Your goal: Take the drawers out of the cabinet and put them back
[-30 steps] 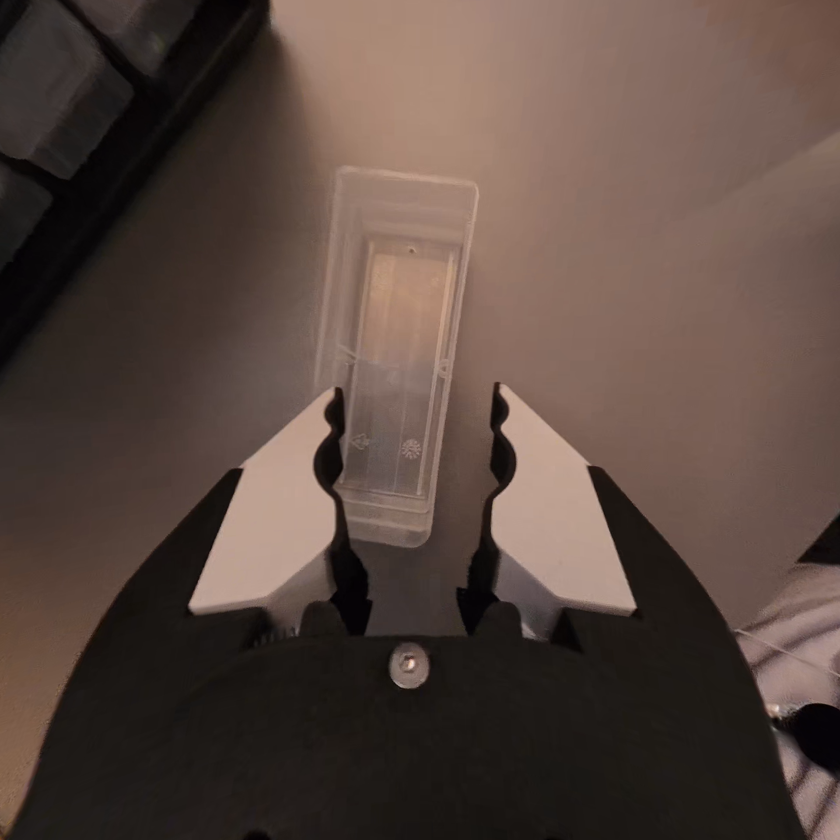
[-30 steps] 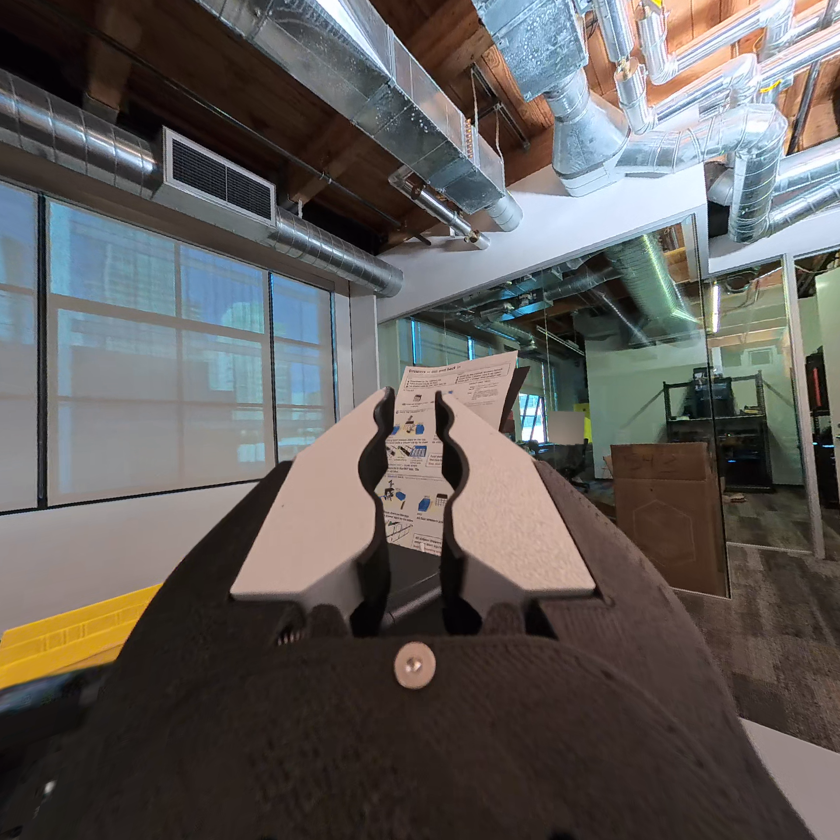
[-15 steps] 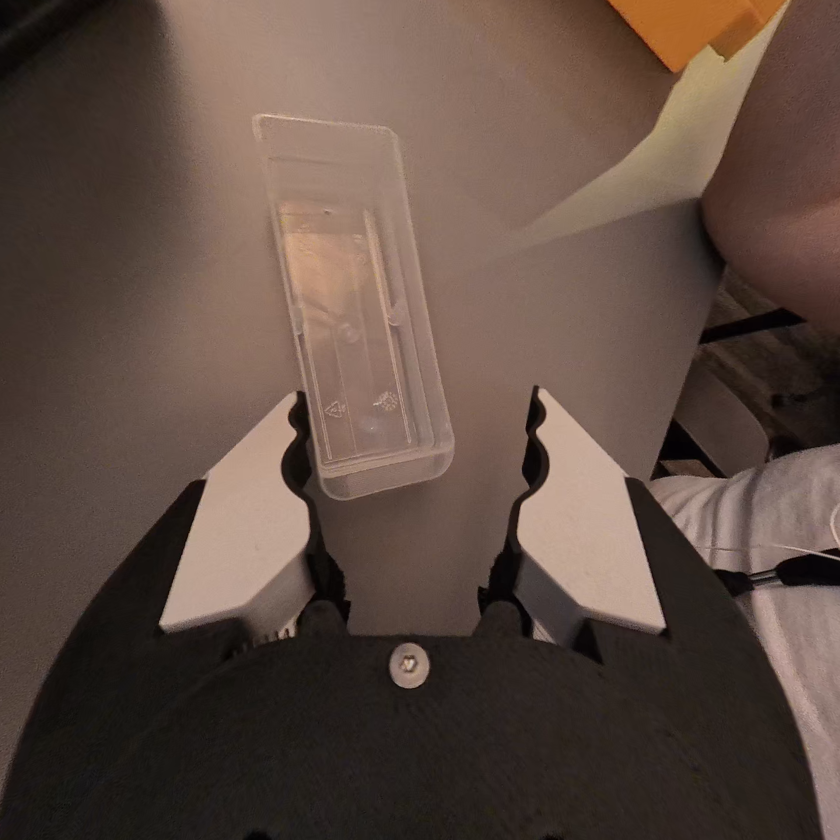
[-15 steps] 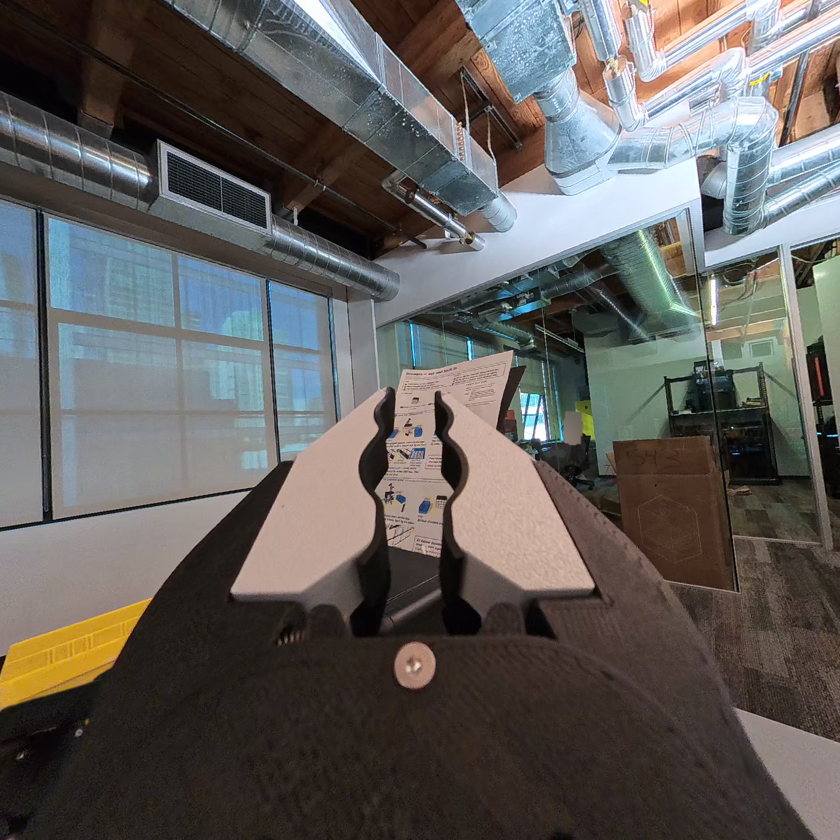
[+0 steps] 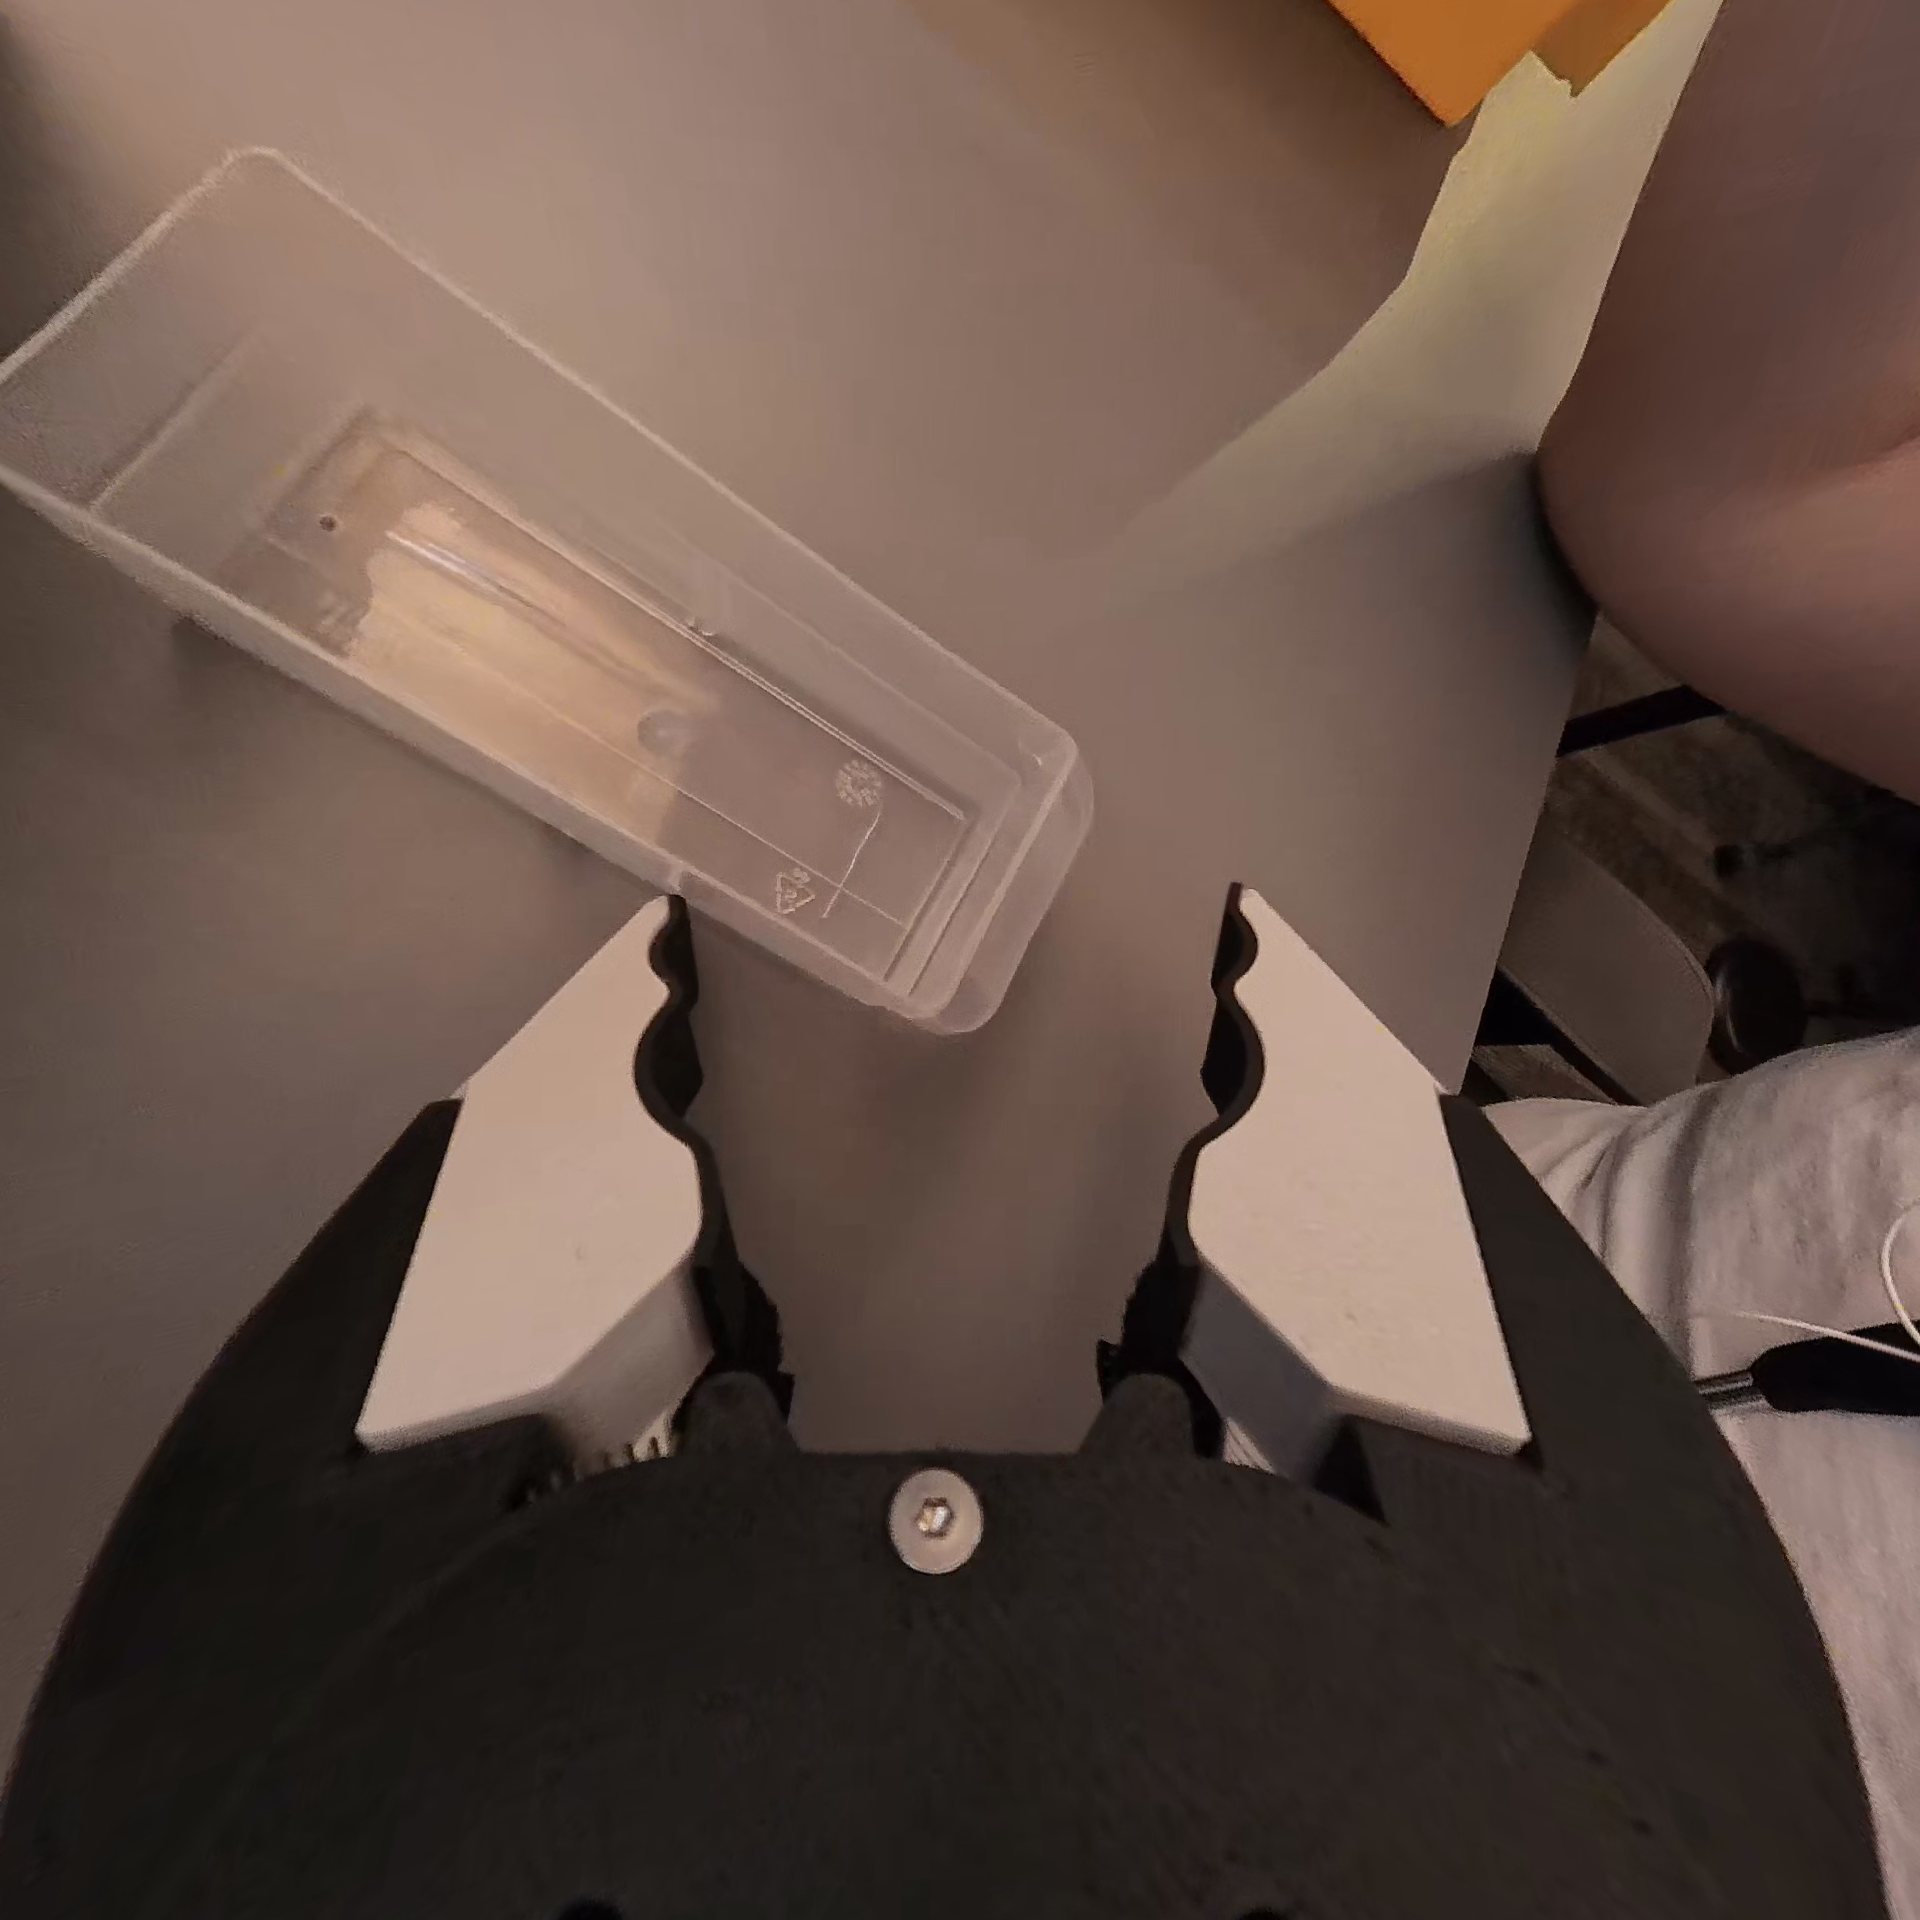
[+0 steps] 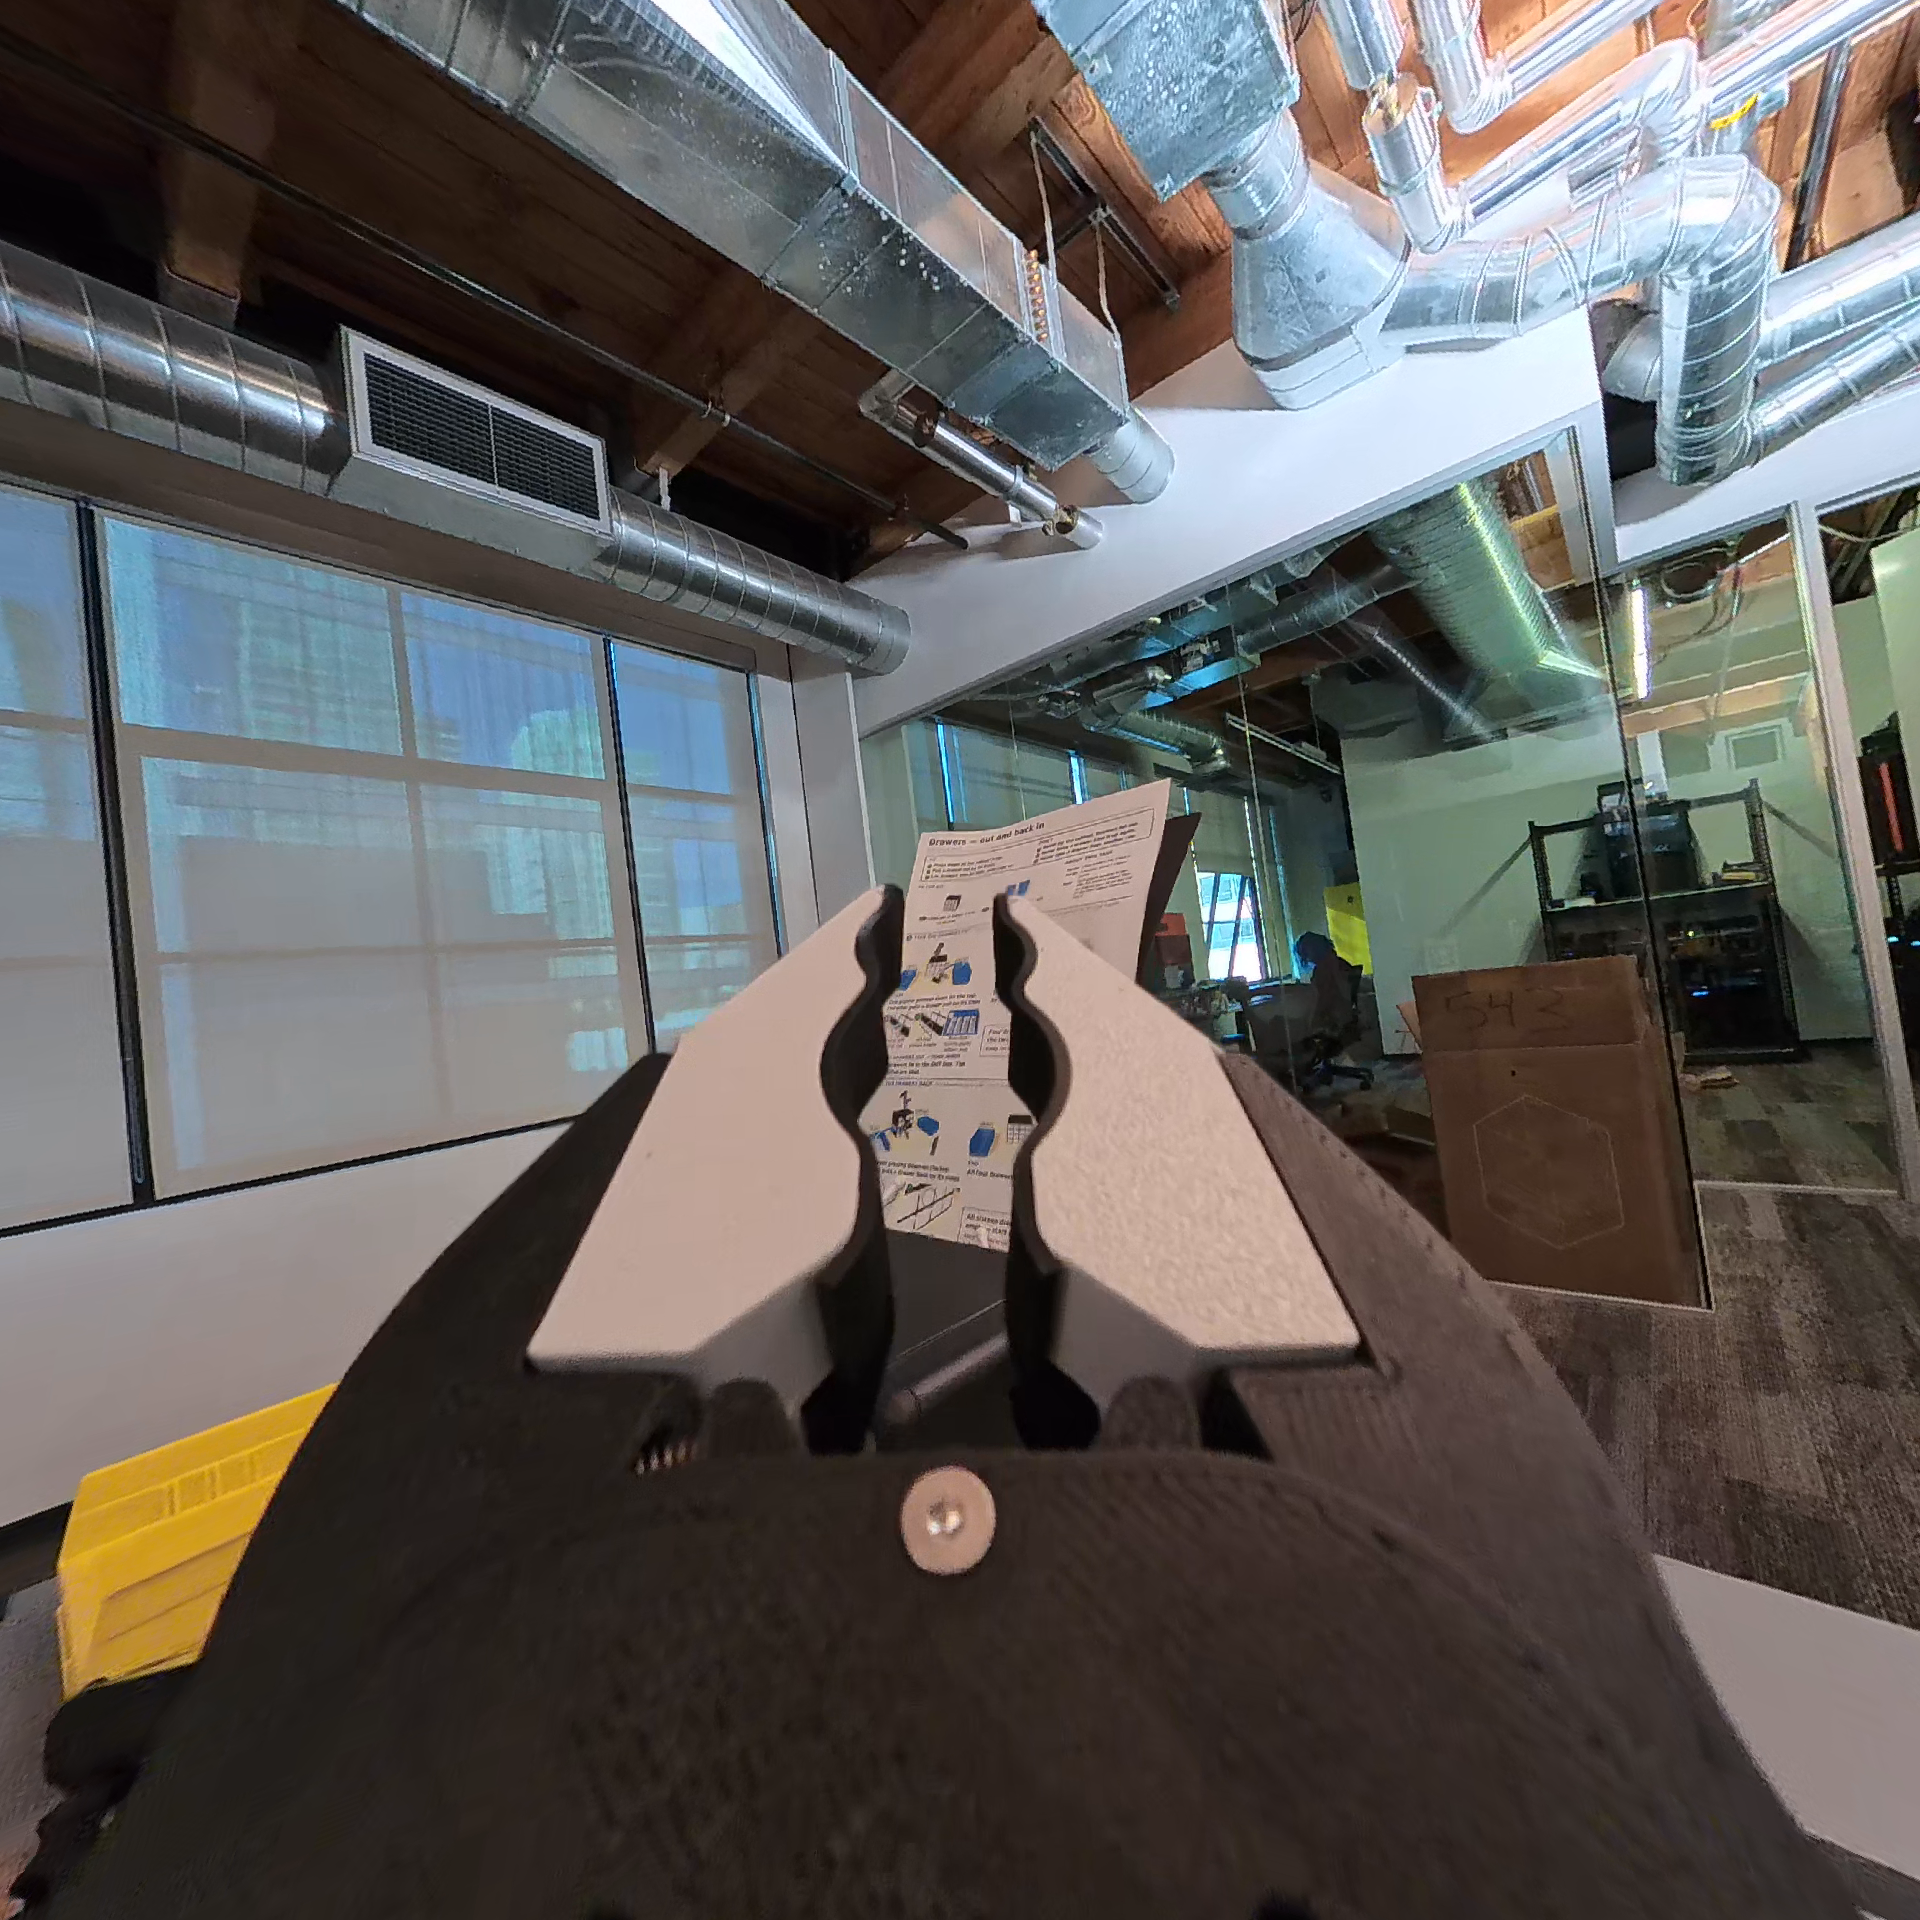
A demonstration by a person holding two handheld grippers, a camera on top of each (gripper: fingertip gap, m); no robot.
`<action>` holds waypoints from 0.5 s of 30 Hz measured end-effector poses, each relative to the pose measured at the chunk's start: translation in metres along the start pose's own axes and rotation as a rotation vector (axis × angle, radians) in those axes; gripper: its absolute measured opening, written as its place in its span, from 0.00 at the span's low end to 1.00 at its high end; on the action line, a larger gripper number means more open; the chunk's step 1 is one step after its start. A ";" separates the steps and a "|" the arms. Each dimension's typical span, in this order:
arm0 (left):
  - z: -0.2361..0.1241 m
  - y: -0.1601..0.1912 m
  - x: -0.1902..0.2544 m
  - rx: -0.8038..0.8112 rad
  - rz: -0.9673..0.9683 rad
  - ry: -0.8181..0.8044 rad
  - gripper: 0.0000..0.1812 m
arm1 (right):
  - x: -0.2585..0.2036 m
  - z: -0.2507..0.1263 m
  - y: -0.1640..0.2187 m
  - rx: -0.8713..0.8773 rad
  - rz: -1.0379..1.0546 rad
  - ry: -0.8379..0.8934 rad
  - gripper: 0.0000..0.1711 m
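Observation:
A clear plastic drawer lies open side up on the grey table, slanting from the upper left down toward the centre. My left gripper hovers over the table with its jaws wide apart and empty. The drawer's near end sits just ahead of the left fingertip, and nothing is between the fingers. My right gripper points up into the room with only a narrow gap between its jaws, holding nothing. The cabinet is out of view.
A person's bare arm and white clothing are beyond the table's right edge. An orange-yellow bin corner shows at the top. In the right wrist view are a yellow bin, a printed sheet and a cardboard box. There is about 45 cm between the tips of the two grippers.
My left gripper has swung right and away from the cabinet, which has left the view. Its jaws have opened wider. The drawer now lies slanted to its left. The right gripper has barely moved.

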State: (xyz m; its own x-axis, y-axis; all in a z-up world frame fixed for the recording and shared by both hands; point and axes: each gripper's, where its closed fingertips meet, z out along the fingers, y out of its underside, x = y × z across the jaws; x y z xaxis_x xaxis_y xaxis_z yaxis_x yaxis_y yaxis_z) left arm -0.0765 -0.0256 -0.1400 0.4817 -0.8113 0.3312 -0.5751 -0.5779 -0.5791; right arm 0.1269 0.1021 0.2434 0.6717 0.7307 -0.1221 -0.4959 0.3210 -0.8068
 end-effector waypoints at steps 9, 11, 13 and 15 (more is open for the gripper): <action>-0.049 -0.010 -0.022 0.126 0.001 -0.092 0.47 | -0.006 0.008 0.015 -0.076 -0.015 0.007 0.09; -0.095 -0.033 -0.040 0.245 0.020 -0.183 0.36 | -0.010 0.011 0.022 -0.104 -0.017 0.005 0.09; -0.149 -0.065 -0.060 0.385 0.013 -0.256 0.29 | -0.014 0.014 0.029 -0.138 -0.029 0.008 0.09; -0.201 -0.099 -0.078 0.527 0.010 -0.301 0.26 | -0.019 0.018 0.037 -0.180 -0.054 0.014 0.10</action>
State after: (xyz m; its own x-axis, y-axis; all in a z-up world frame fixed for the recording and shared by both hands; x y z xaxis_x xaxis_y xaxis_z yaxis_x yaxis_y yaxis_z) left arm -0.1900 0.0769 0.0411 0.6877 -0.7117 0.1431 -0.2130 -0.3862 -0.8975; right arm 0.0862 0.1109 0.2262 0.7031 0.7063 -0.0825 -0.3533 0.2463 -0.9025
